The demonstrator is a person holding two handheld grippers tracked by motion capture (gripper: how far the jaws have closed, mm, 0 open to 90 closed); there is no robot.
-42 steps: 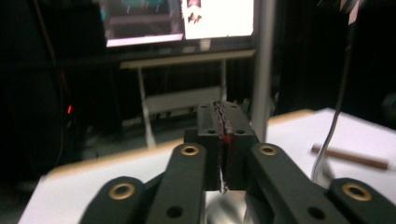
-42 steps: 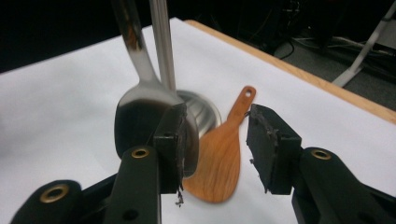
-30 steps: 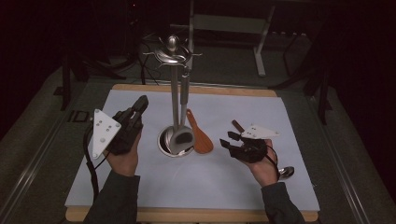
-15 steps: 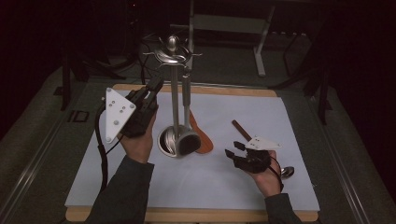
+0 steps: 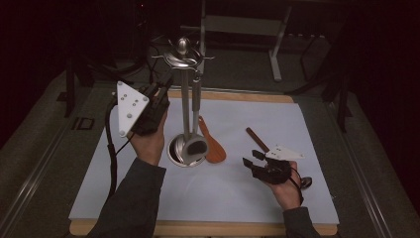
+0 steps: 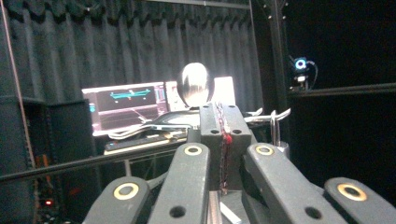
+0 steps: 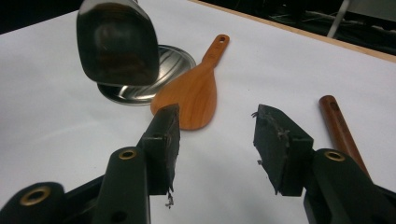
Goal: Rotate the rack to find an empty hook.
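The utensil stand point(image 5: 184, 99) rises from its round steel base point(image 5: 178, 152) on the white surface point(image 5: 148, 198), left of the middle, with a knob point(image 5: 183, 44) on top and curved hooks around it. A steel utensil point(image 5: 196, 119) hangs from one hook, its broad blade low over the base.

At the left, the left tool point(image 5: 166, 84) is held up beside the top of the stand, with its tip near the hooks. In the left gripper view its jaws are pressed together with nothing between them, and the knob point(image 6: 195, 85) shows just beyond their tip, with a hook point(image 6: 275, 122) to one side.

Just right of the base lies a wooden spatula point(image 5: 212, 144), its blade touching or nearly touching the base rim, its handle pointing away from the person. Farther right lies a brown wooden handle point(image 5: 256, 140), slanted on the surface.

At the right, the right tool point(image 5: 251, 159) sits low over the surface, pointing towards the spatula. Its jaws are spread wide and have just been opening, with nothing between them. In the right gripper view the spatula point(image 7: 191, 91) lies just ahead of the left pad, the hanging steel blade point(image 7: 116, 42) is beyond it, and the brown handle point(image 7: 338, 128) is beside the right pad.
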